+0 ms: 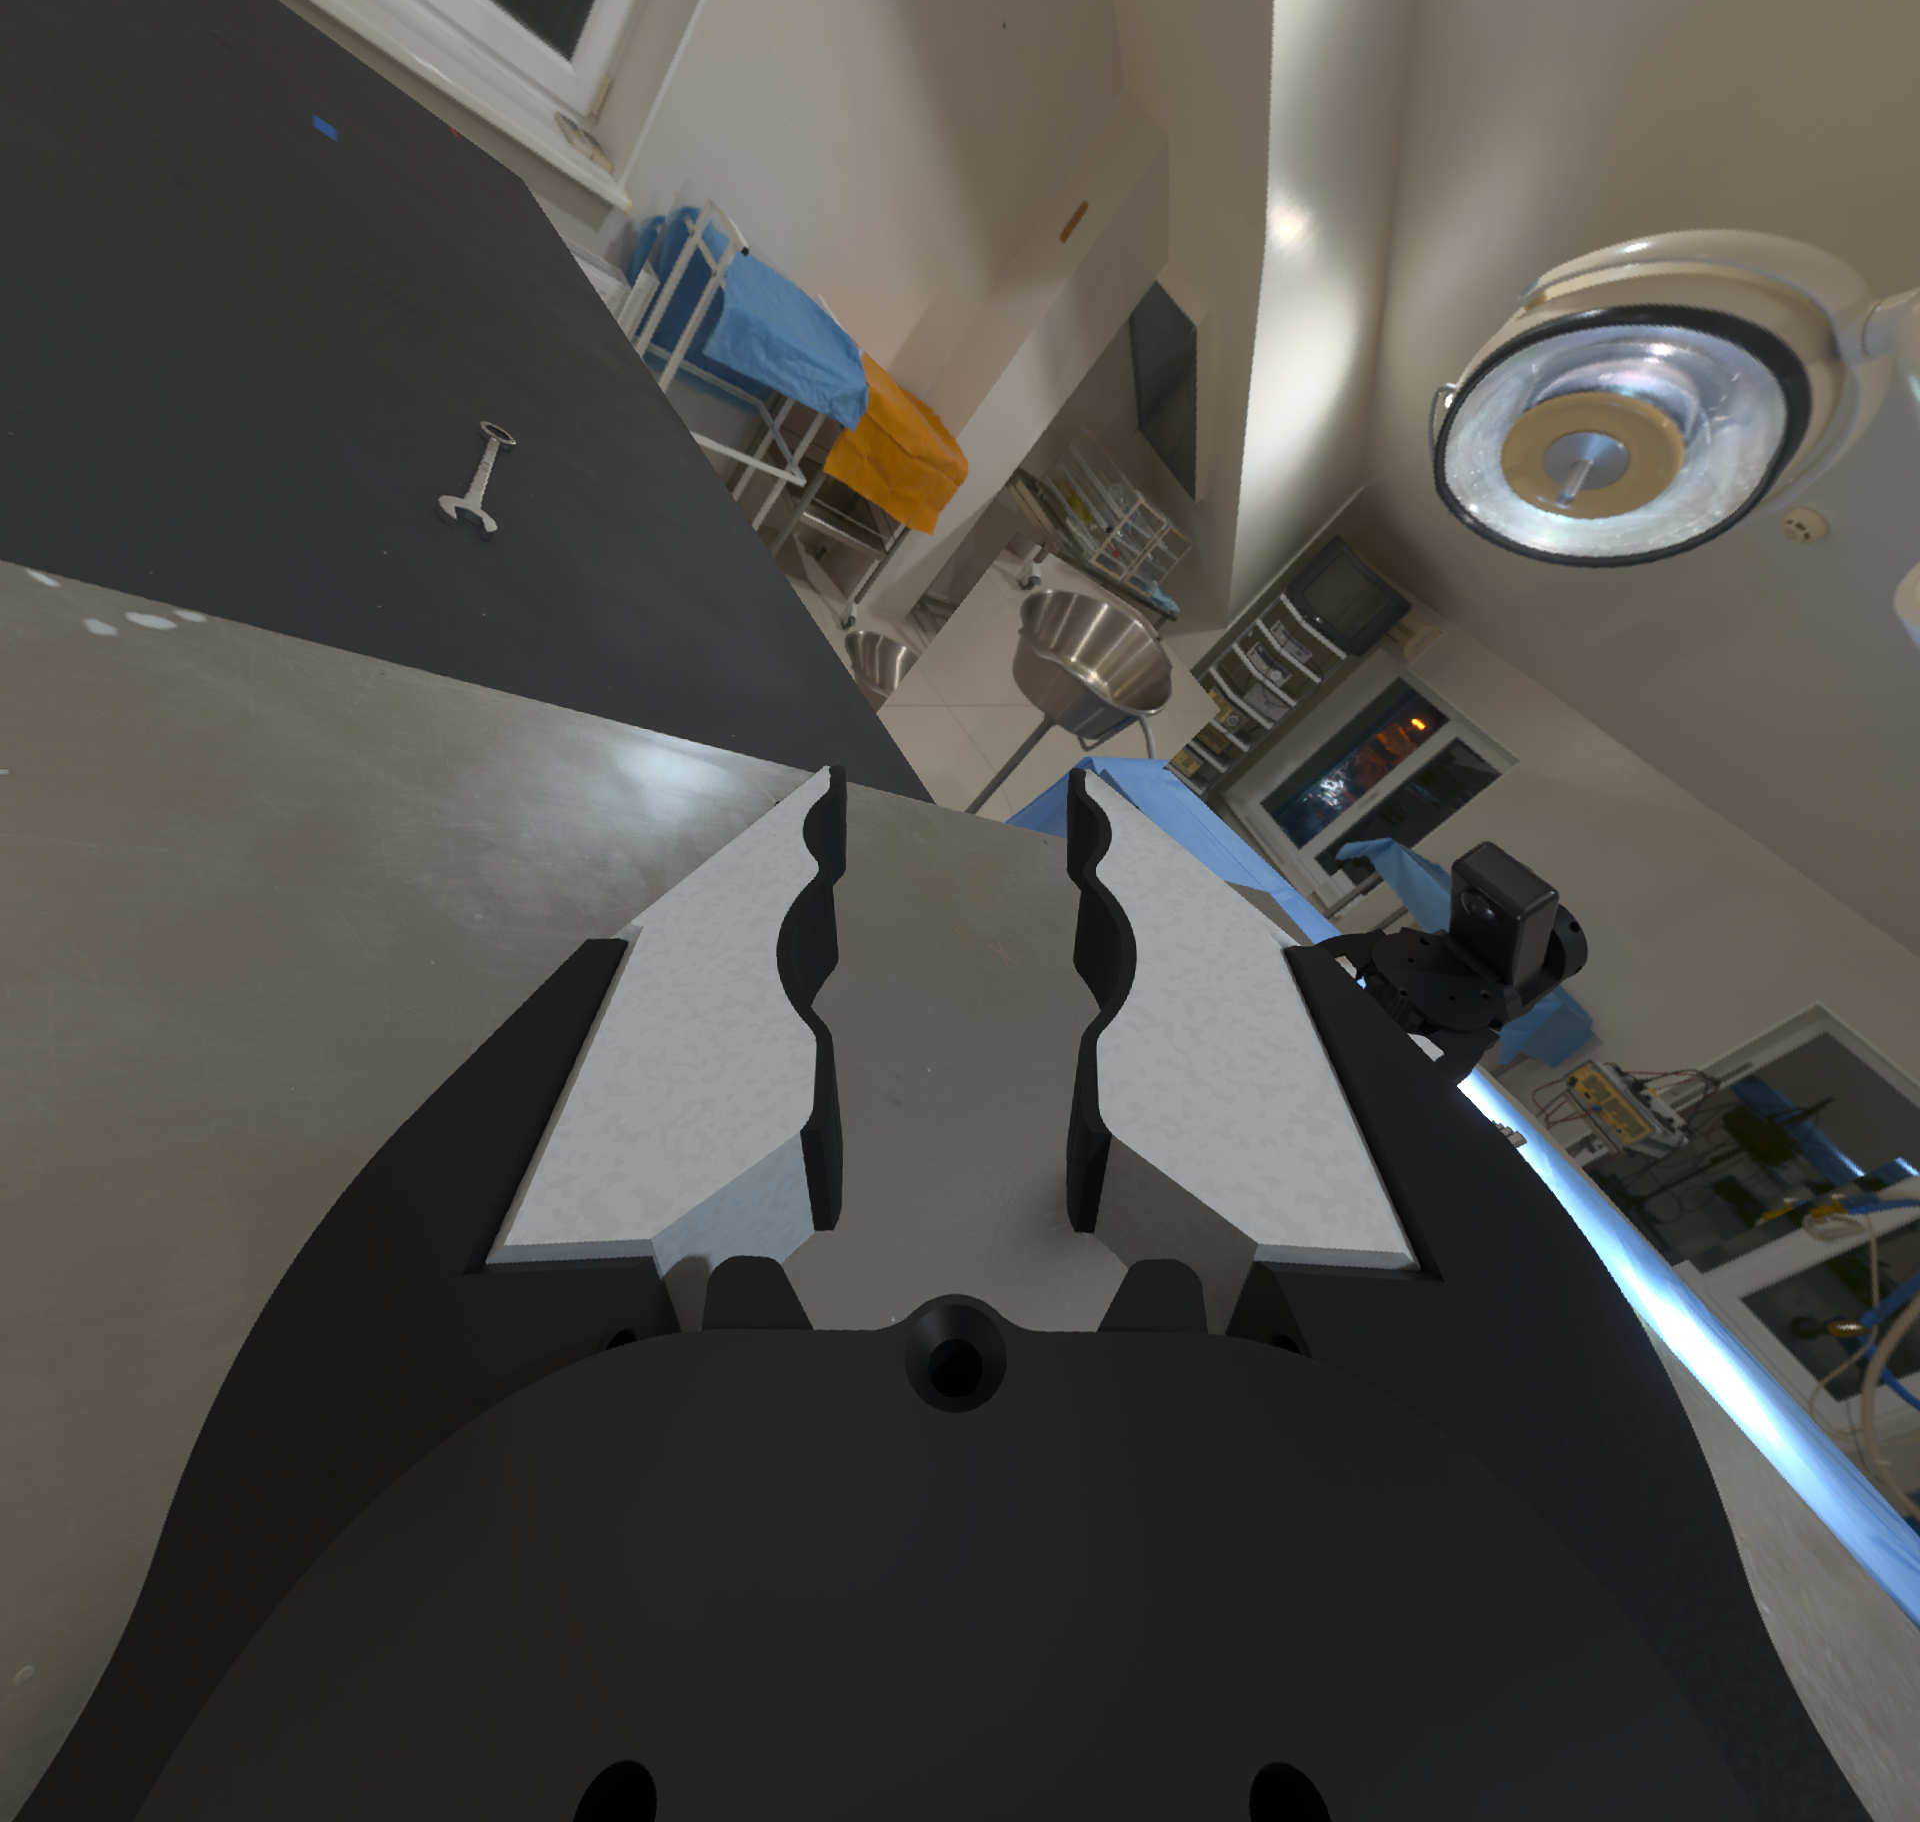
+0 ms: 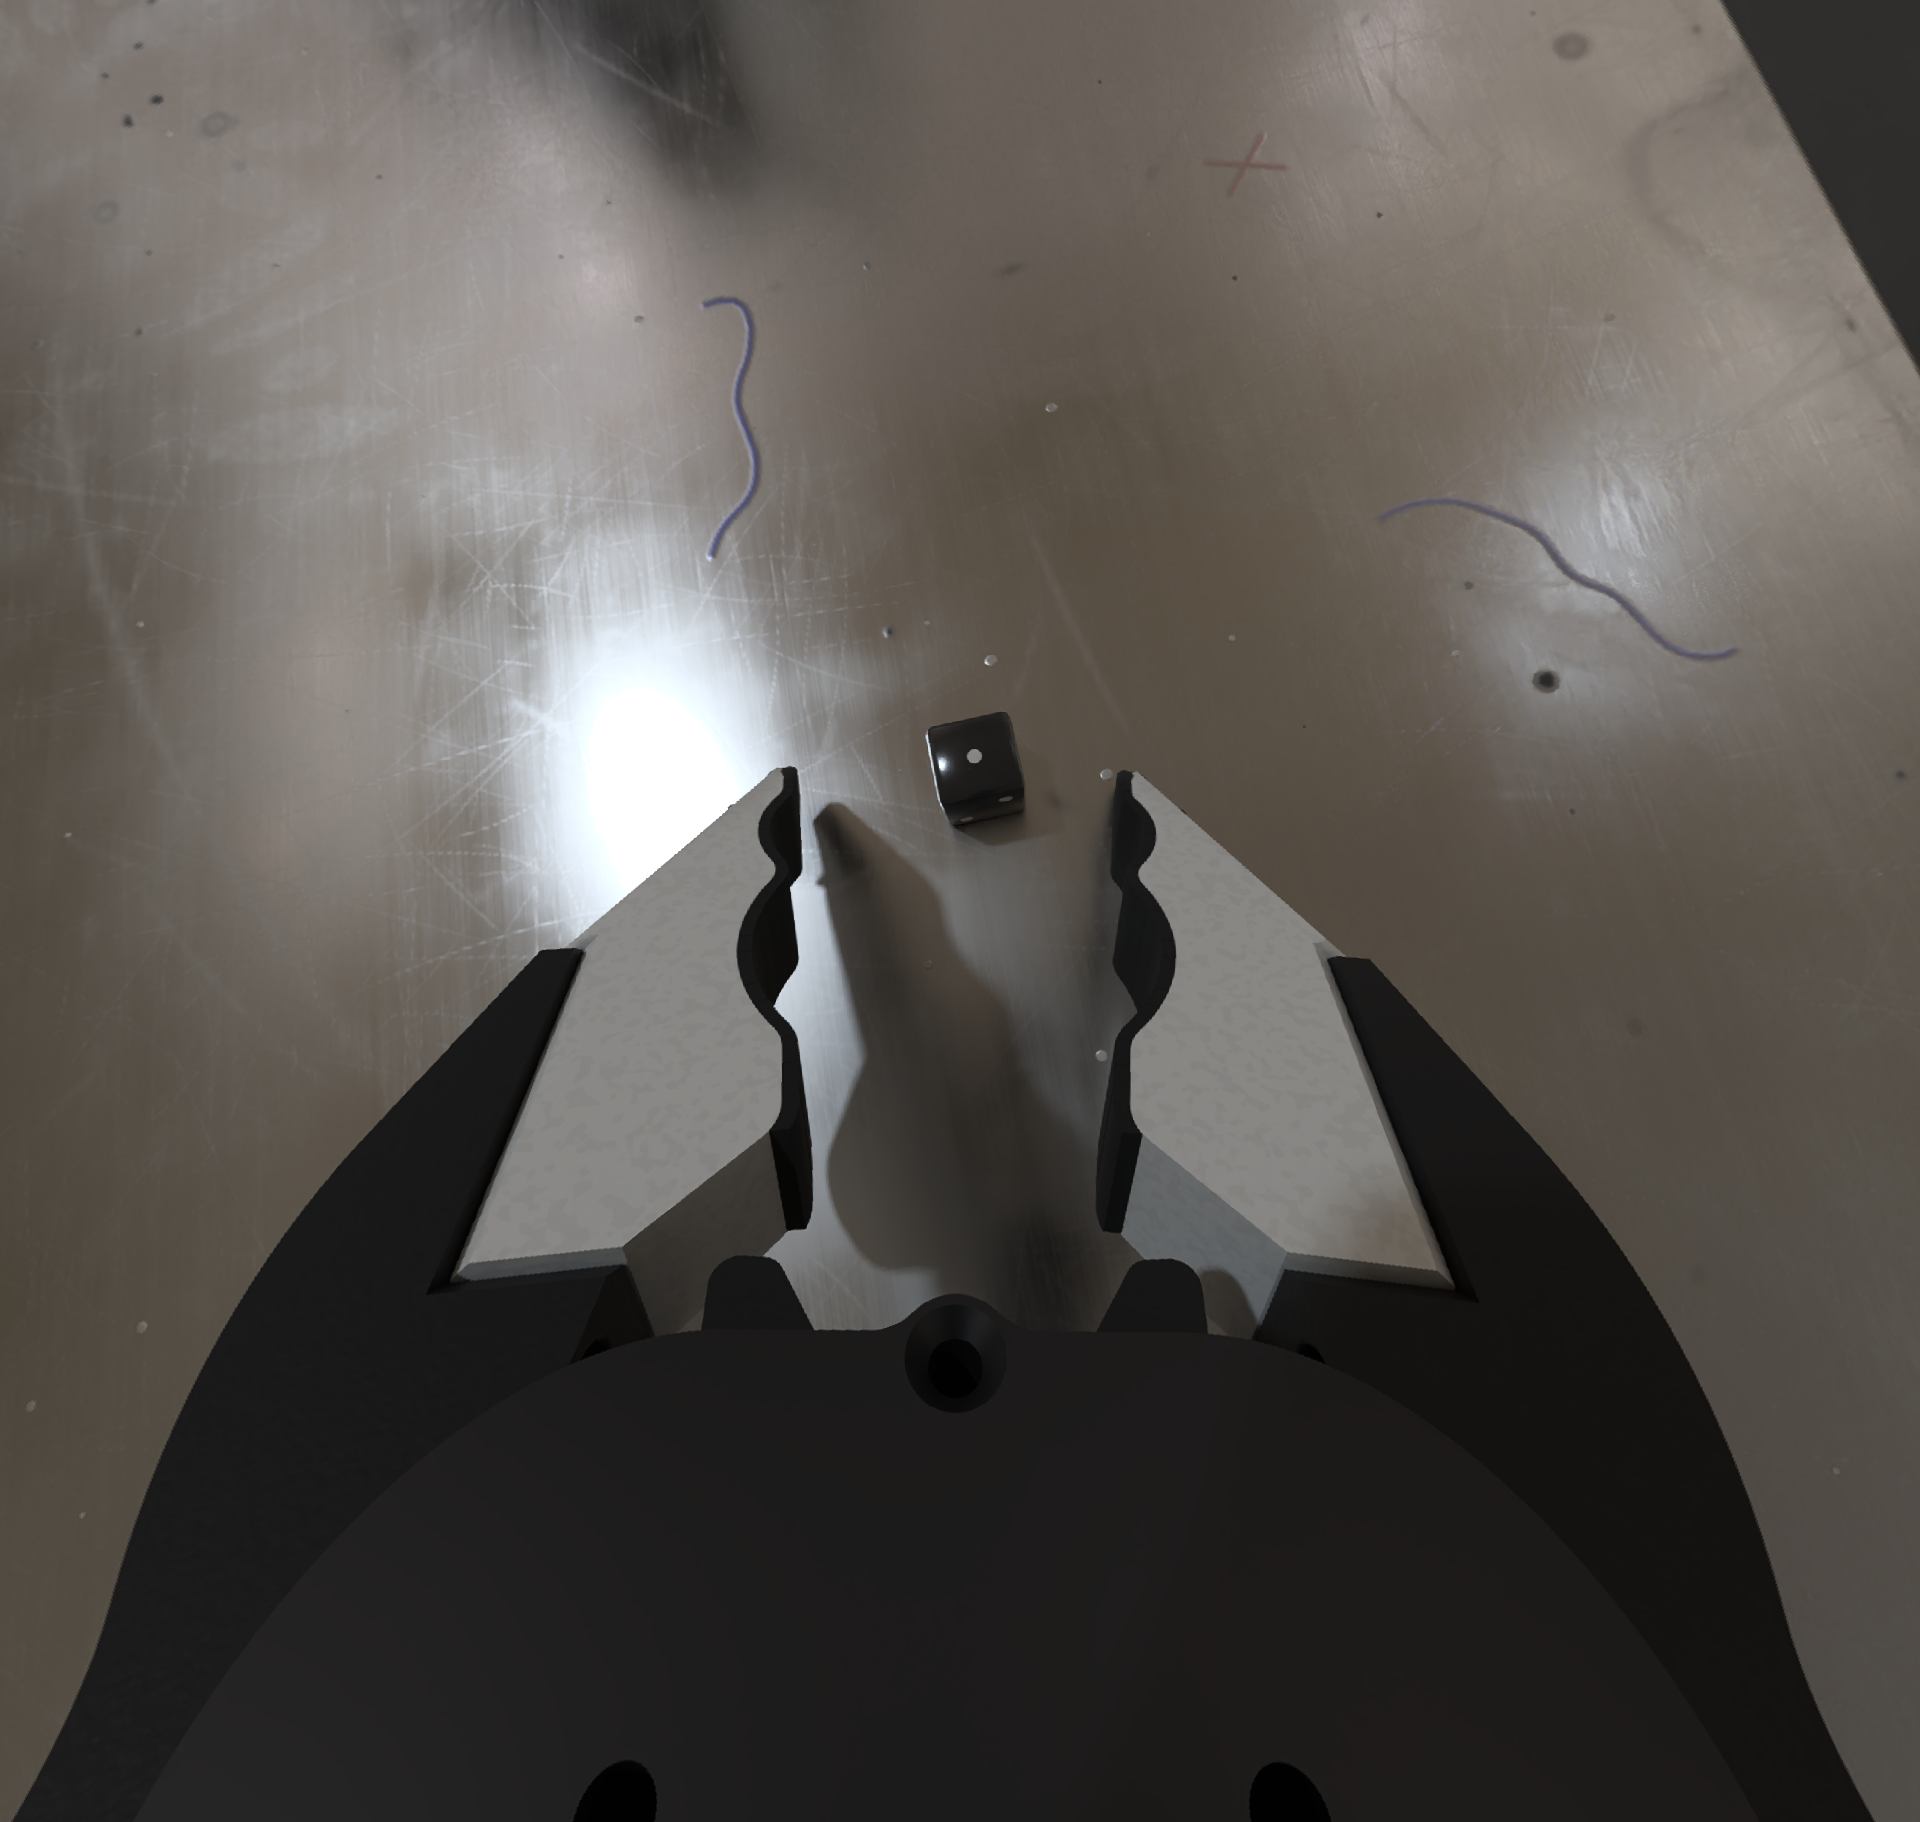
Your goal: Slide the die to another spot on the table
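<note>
The die [image 2: 975, 766] is the landmark here: a small black cube lying flat on the scuffed metal table [image 2: 312, 422], one white pip showing on its upper face, with a bright glare patch well to its left and a faint red cross mark [image 2: 1245, 164] far beyond it toward the table's far right. The right gripper [image 2: 956, 790] points down at it with its jaws spread wide and nothing between them; the die sits just past the fingertips, roughly centred in the gap but a little nearer the right finger, and I cannot tell whether either tip touches it. That wide stance looks chosen to straddle or nudge the cube rather than pinch it (a slide needs only a side contact, not a lift). Two thin blue wavy strands lie beyond the die, one to its far left [image 2: 740, 422], one to its far right [image 2: 1558, 567]; a push straight ahead would seem to pass between them. The left gripper [image 1: 956, 785] is also open and empty, tilted up over the table's edge away from the die, which its view does not show; a small wrench [image 1: 478, 479] lies on the dark floor beyond. It appears parked clear, so the slide probably falls to the right gripper alone, not yet begun.
</note>
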{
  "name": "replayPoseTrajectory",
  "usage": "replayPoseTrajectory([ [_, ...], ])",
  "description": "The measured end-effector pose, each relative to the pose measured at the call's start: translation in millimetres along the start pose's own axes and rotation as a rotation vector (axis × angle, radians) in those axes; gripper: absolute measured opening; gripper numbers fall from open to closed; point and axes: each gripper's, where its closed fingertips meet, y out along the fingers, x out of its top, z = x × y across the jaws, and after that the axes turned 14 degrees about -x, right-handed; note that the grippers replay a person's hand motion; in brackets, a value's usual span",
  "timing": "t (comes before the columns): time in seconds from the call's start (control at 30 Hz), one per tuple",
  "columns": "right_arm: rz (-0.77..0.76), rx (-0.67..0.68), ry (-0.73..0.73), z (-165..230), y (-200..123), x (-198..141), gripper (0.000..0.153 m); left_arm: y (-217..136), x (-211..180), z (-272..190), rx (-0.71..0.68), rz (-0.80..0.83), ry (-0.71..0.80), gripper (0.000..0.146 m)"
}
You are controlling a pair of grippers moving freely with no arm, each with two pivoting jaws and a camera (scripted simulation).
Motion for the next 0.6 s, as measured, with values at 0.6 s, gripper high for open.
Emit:
replayPoseTrajectory([
  [0.6,-0.014,-0.026,-0.068,1.2,2.5,2.8,0.017,0.2,-0.3,-0.4,-0.001,0.001,-0.001,0.043],
])
